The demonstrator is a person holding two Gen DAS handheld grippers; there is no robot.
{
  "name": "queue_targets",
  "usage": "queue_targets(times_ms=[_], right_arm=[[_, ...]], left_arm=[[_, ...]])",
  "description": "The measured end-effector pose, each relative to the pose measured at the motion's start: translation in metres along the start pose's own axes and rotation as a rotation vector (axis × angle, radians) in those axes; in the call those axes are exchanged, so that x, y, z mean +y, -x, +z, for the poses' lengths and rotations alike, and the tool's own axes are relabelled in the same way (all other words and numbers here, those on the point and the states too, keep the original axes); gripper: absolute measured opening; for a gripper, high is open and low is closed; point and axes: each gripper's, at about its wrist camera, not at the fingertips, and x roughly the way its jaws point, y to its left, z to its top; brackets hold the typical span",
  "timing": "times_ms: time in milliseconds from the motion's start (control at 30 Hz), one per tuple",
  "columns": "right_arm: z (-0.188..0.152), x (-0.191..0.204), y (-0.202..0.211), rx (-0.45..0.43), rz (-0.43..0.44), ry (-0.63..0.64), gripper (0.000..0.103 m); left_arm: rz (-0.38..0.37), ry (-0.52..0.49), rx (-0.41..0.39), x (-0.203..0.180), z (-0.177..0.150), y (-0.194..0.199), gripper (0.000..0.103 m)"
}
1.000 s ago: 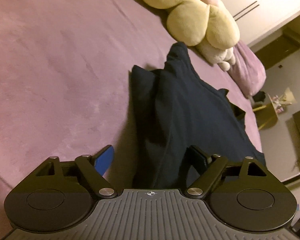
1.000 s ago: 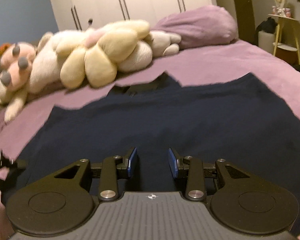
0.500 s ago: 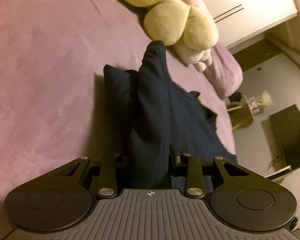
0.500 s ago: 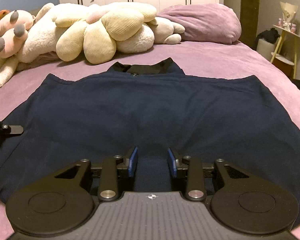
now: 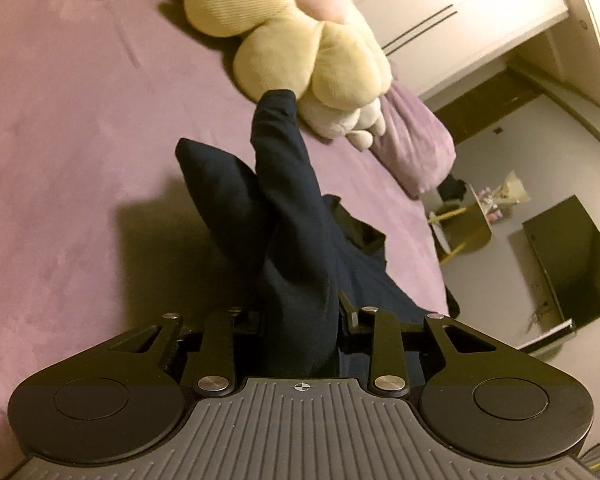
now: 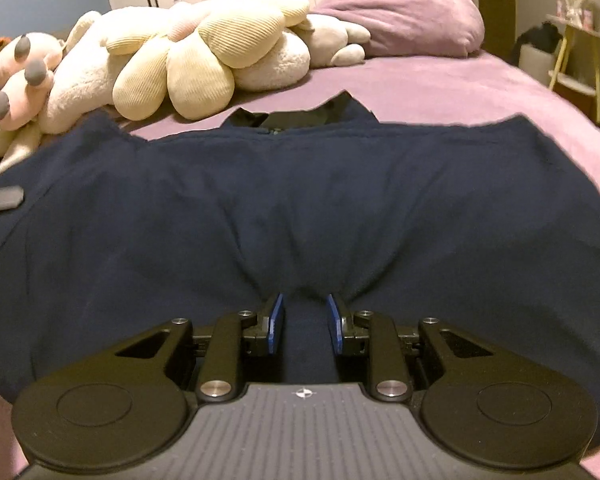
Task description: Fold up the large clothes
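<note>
Left wrist view: the left tongs (image 5: 300,316) are clamped on a bunched edge of the navy garment (image 5: 288,216), lifting it off the purple bed (image 5: 80,120) near the yellow plush (image 5: 300,36). Right wrist view: the right tongs (image 6: 303,322), narrowly parted, pinch the near hem of the garment (image 6: 300,184) spread flat. Soft, floppy cloth; best gripped at hems and corners.

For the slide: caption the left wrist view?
Left gripper pinching a navy shirt above the purple bed.
</note>
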Motion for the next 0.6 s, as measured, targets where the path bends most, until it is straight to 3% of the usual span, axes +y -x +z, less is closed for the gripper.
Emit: queue_targets(times_ms=[133, 233, 400, 500, 600], right_arm=[[-0.008, 0.005, 0.013, -0.017, 0.047, -0.027, 0.024], [-0.014, 0.000, -0.001, 0.020, 0.074, -0.035, 0.024], [0.002, -0.028, 0.005, 0.051, 0.194, -0.164, 0.021], [0.000, -0.059, 0.033, -0.029, 0.151, -0.261, 0.021], [-0.008, -0.094, 0.048, -0.031, 0.070, -0.346, 0.021]], left_arm=[[-0.007, 0.013, 0.016, -0.013, 0.000, -0.002, 0.032], [0.004, -0.030, 0.011, -0.038, 0.001, -0.001, 0.032], [0.013, -0.136, 0.020, -0.098, -0.001, -0.005, 0.032], [-0.009, -0.178, 0.040, -0.132, -0.010, -0.015, 0.032], [-0.063, -0.205, 0.067, -0.170, -0.023, -0.038, 0.032]])
